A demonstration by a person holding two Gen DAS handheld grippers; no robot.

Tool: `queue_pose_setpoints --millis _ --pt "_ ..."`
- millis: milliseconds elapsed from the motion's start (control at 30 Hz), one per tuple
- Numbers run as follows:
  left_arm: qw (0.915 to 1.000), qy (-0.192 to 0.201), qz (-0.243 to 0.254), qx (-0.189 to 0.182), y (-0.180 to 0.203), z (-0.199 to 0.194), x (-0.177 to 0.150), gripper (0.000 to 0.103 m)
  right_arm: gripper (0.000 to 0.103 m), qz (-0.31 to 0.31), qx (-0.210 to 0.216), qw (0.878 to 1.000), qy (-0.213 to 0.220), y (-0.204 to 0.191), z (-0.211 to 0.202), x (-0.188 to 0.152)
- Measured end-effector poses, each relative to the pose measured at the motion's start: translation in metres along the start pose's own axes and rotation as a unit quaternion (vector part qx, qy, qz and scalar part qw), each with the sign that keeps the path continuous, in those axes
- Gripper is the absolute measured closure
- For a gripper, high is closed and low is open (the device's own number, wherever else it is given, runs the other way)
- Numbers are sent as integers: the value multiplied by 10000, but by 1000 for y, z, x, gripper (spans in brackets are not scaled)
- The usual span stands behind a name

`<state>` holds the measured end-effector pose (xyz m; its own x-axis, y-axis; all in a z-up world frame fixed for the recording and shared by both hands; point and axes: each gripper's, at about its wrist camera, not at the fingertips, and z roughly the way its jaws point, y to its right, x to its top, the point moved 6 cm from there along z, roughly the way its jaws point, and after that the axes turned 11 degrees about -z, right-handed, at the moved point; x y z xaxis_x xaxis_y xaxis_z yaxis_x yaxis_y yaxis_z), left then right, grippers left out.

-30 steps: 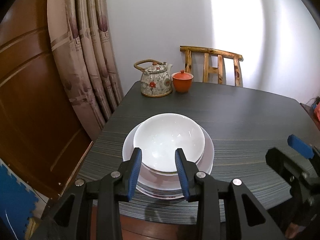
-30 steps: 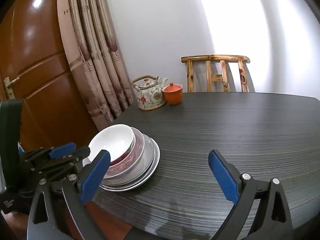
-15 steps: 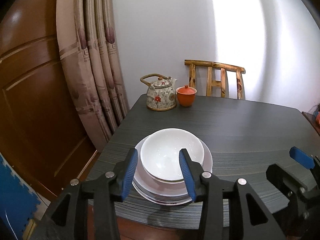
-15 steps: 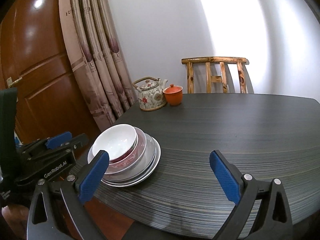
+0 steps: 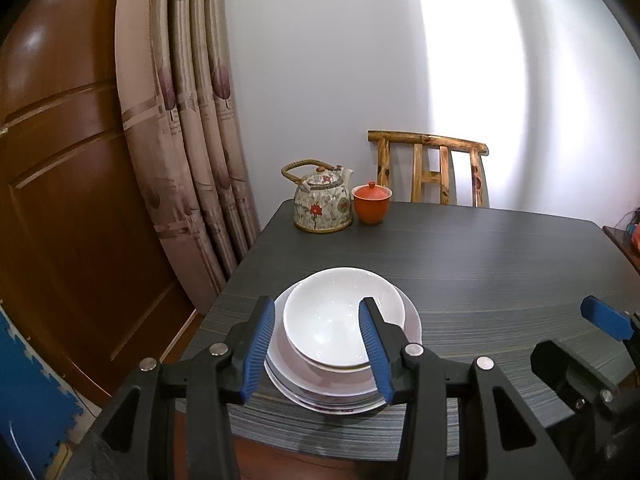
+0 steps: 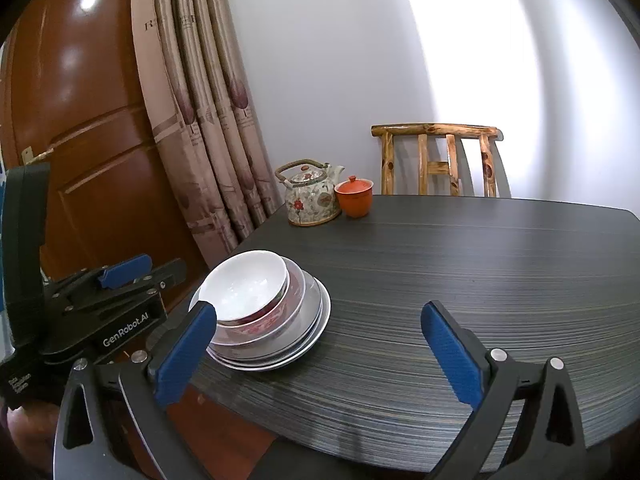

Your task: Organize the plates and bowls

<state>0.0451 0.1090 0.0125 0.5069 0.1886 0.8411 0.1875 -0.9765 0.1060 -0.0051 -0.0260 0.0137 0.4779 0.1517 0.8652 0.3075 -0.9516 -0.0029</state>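
A white bowl [image 5: 340, 316] sits atop a stack of plates [image 6: 304, 332] near the front left corner of a dark wood-grain desk [image 5: 500, 264]. A red-patterned dish [image 6: 272, 320] is nested directly beneath the bowl. The left tongs [image 5: 318, 350] hang spread just short of the stack, holding nothing, their blue pads framing the bowl in the left wrist view. The right tongs [image 6: 320, 356] stand wide apart (also empty) above the desk's near edge, to the right of the stack. At the far corner, a floral teapot [image 5: 322, 202] stands beside an orange lidded cup [image 5: 371, 203], before a wooden chair [image 5: 434, 168], a curtain [image 5: 188, 128] and a brown door [image 5: 68, 184].
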Motion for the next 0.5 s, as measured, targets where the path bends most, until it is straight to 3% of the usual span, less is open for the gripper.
queue_pose_setpoints --millis 167,300,500 --pt "10000 -12 36 21 0 0 -1 58 1 -28 17 10000 6 0 0 2" --pt "9999 38 85 38 1 0 -1 50 1 -56 22 10000 -58 -2 0 1" --pt "9999 93 83 87 2 -2 -1 46 1 -46 23 10000 -36 -2 -1 1"
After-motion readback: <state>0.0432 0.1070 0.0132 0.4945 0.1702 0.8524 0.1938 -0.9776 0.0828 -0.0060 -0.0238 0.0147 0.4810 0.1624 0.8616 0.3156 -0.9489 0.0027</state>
